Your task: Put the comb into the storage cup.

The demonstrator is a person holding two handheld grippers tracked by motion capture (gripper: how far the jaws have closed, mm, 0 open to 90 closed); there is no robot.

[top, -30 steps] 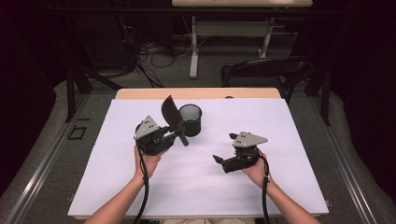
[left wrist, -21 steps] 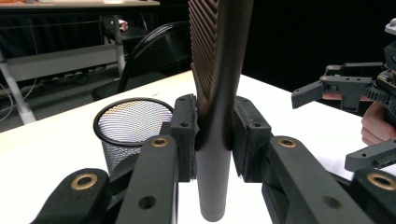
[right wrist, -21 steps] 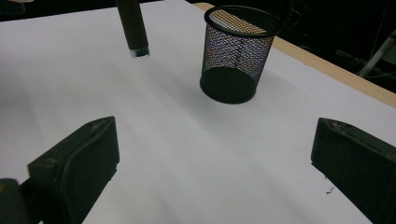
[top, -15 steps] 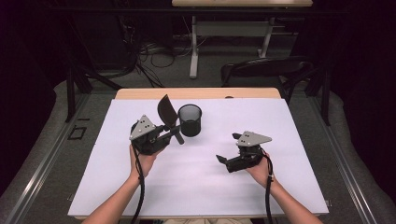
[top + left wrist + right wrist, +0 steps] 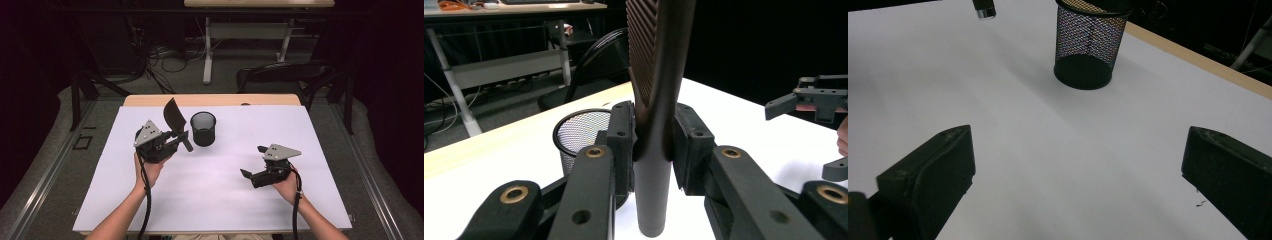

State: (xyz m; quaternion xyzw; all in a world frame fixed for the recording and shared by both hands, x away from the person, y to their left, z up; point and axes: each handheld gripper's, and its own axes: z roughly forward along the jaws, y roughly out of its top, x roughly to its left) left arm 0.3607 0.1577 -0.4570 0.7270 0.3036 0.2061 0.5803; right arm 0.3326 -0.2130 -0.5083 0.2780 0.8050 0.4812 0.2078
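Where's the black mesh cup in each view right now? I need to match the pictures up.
High view: the mesh cup stands at the table's far middle, just right of the left gripper and its black spatula.
Left gripper view: lower left, behind the left jaw.
Right gripper view: top centre, upright on the white sheet.
Shared landmark: the wooden table edge behind the cup.

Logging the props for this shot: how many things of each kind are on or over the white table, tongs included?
Tongs: 2 (left tongs, right tongs)
Black spatula: 1
Black mesh cup: 1
Total: 4
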